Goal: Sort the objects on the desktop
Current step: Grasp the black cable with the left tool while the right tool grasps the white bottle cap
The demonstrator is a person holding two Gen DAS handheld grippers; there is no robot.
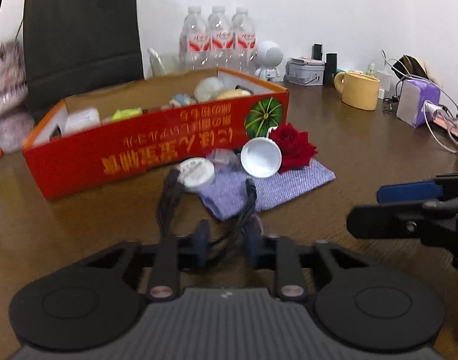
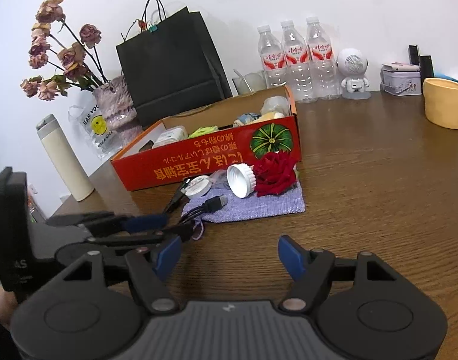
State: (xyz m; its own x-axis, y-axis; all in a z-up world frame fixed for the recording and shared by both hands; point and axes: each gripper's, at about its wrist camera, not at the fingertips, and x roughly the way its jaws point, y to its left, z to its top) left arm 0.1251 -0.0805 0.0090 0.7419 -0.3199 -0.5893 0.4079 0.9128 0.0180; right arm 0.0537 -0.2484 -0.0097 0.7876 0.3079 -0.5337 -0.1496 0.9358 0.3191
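Black multi-plug cable (image 1: 172, 207) gripped in left tongs (image 1: 227, 240), plugs dangling ahead over purple cloth (image 1: 288, 180). Right tongs (image 2: 229, 255) open, empty, alongside. Red box (image 1: 157, 141) ahead-left on worktop (image 1: 363, 156); best lift clear of the rim, then release inside.

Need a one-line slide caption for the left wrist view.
Left gripper grips a black multi-head cable before the red box.

Box (image 2: 211, 153) behind cloth (image 2: 258, 204); cap (image 2: 240, 180) & rose (image 2: 275, 174) on cloth, bottles (image 2: 294, 60) behind box.
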